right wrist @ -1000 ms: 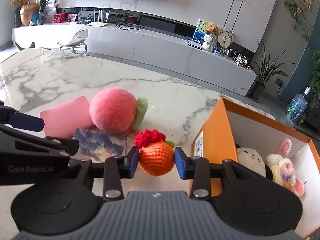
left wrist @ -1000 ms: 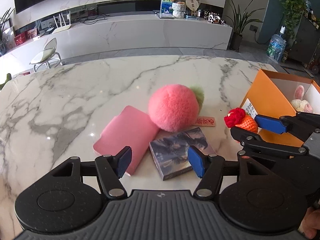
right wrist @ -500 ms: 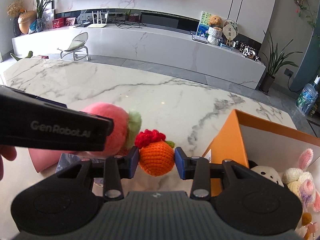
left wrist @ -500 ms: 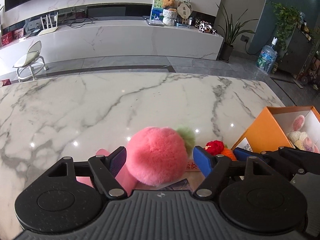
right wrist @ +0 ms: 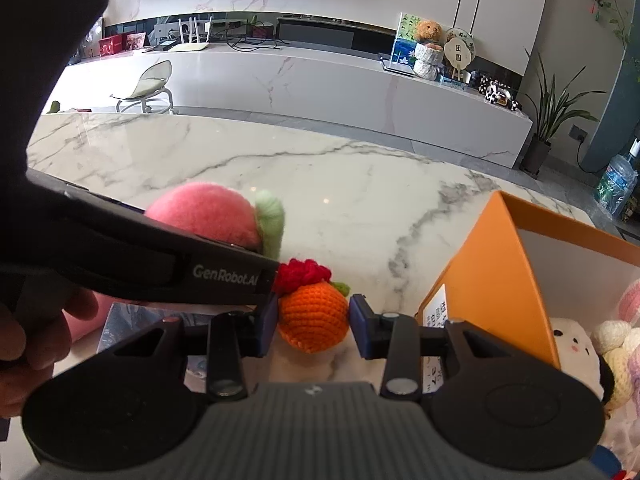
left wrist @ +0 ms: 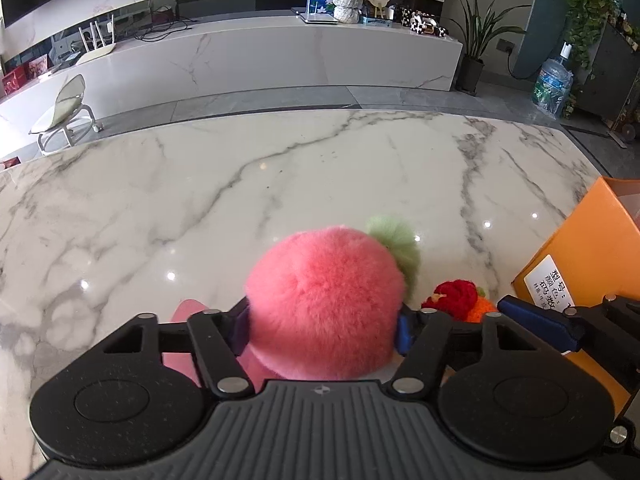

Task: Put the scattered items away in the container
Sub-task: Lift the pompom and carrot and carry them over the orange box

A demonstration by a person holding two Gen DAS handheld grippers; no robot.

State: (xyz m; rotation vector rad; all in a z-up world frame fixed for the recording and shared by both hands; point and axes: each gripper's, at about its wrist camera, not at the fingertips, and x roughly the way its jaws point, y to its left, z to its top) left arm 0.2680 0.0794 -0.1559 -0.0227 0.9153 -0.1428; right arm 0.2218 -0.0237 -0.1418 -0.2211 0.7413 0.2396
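Observation:
A pink plush peach (left wrist: 324, 292) with a green leaf tuft rests on the marble table (left wrist: 280, 184). My left gripper (left wrist: 322, 328) straddles it. Its jaws are closing, and both blue pads sink into the fur at the sides. My right gripper (right wrist: 313, 322) is shut on a crocheted orange fruit (right wrist: 312, 312) with a red top, held just left of the orange box (right wrist: 492, 272). In the left wrist view that fruit (left wrist: 460, 300) and one right fingertip (left wrist: 536, 322) show beside the box (left wrist: 592, 240). The left tool's black side (right wrist: 160, 260) hides part of the peach (right wrist: 204, 216).
A flat pink pouch (left wrist: 184, 312) and a dark picture-covered box (right wrist: 132, 320) lie under and behind the left tool. White and cream plush toys (right wrist: 572, 344) sit inside the orange box. A hand (right wrist: 32, 340) grips the left tool. Bare marble stretches beyond the peach.
The left gripper went forward and down, past the picture-covered box to the peach, spread wider, then closed on its sides. The right gripper kept the orange fruit and drifted slightly toward the box.

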